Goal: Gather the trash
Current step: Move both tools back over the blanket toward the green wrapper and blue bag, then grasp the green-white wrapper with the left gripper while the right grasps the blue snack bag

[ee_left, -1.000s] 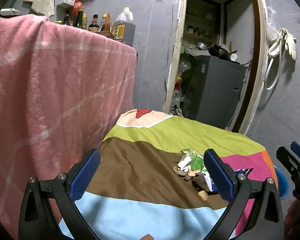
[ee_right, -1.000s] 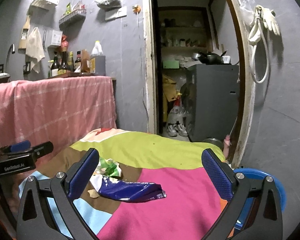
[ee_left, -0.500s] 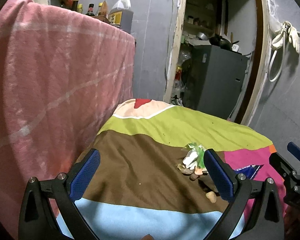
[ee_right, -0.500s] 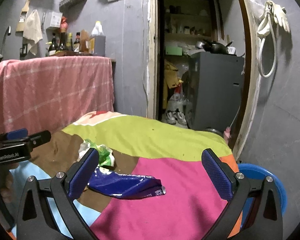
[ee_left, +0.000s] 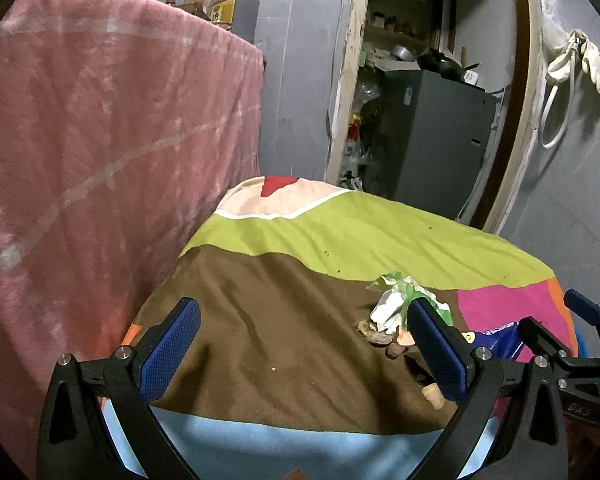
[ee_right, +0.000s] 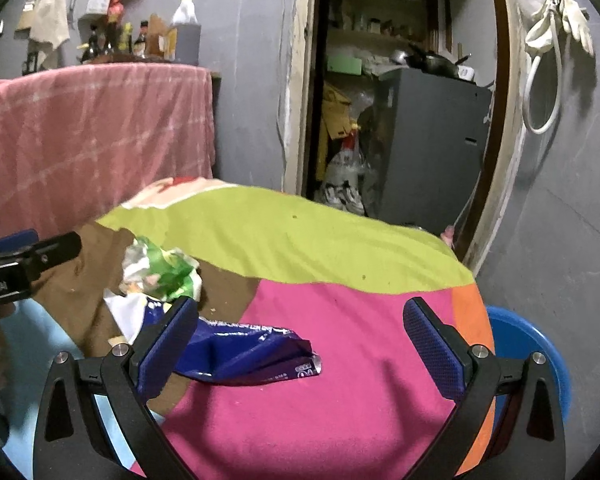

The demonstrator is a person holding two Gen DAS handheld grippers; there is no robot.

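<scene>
My left gripper (ee_left: pixel 304 344) hangs wide open above the patchwork cloth (ee_left: pixel 284 320), with the crumpled green-white wrapper (ee_left: pixel 396 300) and small scraps (ee_left: pixel 384 340) beside its right finger.

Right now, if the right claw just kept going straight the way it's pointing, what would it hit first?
Probably the pink patch of the blanket between its open fingers. The blue wrapper lies just left of centre, close by the left fingertip, so it could brush that first. Depth is hard to judge here.

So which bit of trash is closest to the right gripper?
The blue wrapper. It lies flat on the pink patch, right at the right gripper, partly behind one of its open jaws. The crumpled green-and-white wrapper sits farther back on the brown patch.
</scene>
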